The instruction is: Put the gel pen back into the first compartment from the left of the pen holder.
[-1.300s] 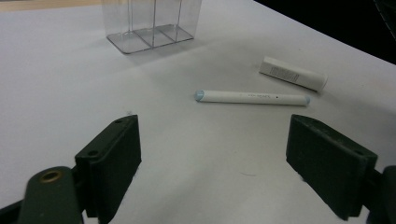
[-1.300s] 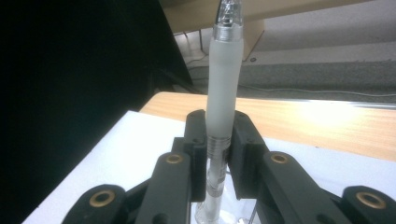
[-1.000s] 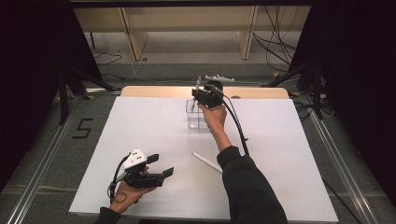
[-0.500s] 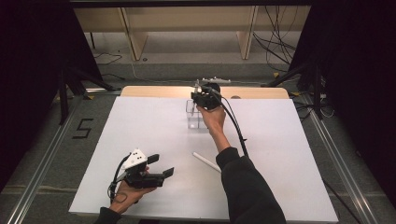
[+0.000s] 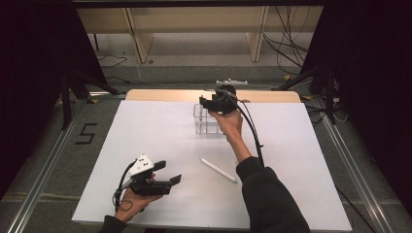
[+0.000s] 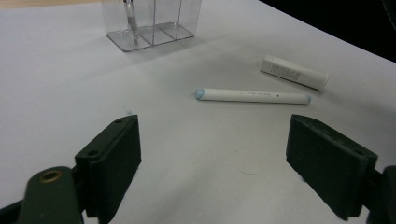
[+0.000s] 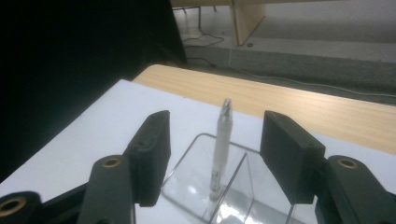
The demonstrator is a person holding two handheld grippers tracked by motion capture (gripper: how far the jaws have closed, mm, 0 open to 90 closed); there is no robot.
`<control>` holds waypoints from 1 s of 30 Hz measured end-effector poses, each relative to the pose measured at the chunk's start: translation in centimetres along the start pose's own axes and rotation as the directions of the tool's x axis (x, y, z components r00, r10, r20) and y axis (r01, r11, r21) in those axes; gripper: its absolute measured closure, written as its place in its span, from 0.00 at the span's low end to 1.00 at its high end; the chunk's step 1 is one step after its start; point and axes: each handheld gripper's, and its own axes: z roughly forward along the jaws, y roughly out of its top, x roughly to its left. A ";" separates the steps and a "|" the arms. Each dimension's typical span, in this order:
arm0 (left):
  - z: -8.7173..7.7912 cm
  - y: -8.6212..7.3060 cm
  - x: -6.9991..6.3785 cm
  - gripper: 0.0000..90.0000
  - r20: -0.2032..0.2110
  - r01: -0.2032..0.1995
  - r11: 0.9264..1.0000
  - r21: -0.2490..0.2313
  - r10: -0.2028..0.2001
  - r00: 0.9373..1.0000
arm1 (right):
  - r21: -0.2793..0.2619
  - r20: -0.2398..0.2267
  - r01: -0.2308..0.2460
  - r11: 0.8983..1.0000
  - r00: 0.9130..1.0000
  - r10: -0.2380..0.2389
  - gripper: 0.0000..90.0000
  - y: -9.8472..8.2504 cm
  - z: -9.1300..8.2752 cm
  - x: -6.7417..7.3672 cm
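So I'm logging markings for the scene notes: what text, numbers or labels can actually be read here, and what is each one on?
"5": black tape mark on the floor left of the table.
White marker: a fine line of print along the barrel, too small to read.
White cap: a printed label block, too blurred to read.

Overhead light, white tabletop point(image 5: 145, 131) bright, surroundings black. Soft shadows, mild glare. Near claw jaws slightly soft in both gripper views.

Off-task items on my table

I see a white marker point(image 6: 252, 95) and a white cap point(image 6: 294, 72) lying nearby, apart.
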 end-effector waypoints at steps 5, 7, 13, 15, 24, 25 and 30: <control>0.1 0.0 0.0 0.19 -0.001 0.000 1.000 0.003 0.000 1.000 | 0.020 -0.053 0.018 1.000 0.998 -0.017 0.43 -0.6 -1.3 0.2; 0.1 -0.1 0.0 0.19 -0.001 0.004 1.000 0.002 -0.004 1.000 | 0.035 -0.071 0.037 0.999 0.997 -0.034 0.40 -0.9 -1.7 0.4; 0.2 -0.1 0.1 0.19 -0.002 0.011 1.000 -0.001 -0.011 1.000 | 0.065 -0.120 0.082 0.995 0.990 -0.073 0.36 -1.7 -3.1 0.7; 0.1 -0.1 0.1 0.19 -0.001 0.011 1.000 0.000 -0.011 1.000 | 0.074 -0.130 0.095 0.993 0.988 -0.084 0.35 -1.9 -3.6 0.8; 0.2 -0.1 0.2 0.19 -0.005 0.015 1.000 0.001 -0.015 1.000 | 0.109 -0.157 0.162 0.981 0.977 -0.144 0.33 -2.7 -5.2 1.3; 0.1 -0.1 0.2 0.19 -0.005 0.015 1.000 0.001 -0.015 1.000 | 0.111 -0.159 0.171 0.979 0.976 -0.152 0.33 -2.8 -5.3 1.4; 0.2 -0.1 0.1 0.19 -0.004 0.011 1.000 0.002 -0.011 1.000 | 0.135 -0.177 0.203 0.970 0.968 -0.178 0.31 -3.4 -5.8 1.9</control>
